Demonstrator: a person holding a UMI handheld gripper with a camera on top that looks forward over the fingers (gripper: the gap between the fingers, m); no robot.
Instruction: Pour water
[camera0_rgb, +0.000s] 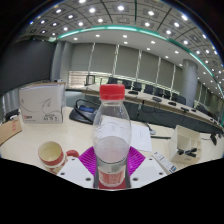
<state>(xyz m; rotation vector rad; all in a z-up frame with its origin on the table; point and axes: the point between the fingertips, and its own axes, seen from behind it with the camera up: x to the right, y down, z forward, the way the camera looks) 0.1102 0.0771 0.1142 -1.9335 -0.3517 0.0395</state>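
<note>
A clear plastic water bottle (111, 130) with a red cap and a pale label stands upright between my fingers, lifted in front of the table. My gripper (111, 162) is shut on the bottle, the magenta pads (88, 160) pressing its lower body from both sides. A small paper cup (50, 154) with a pale rim stands on the table to the left of the bottle. A small red object (72, 155) lies beside the cup, close to the left finger.
A white box (41, 103) sits on the table at the left. A white cup-like container (186, 143) stands at the right. Papers (142, 132) lie behind the bottle. Beyond are long curved desks with chairs (150, 92).
</note>
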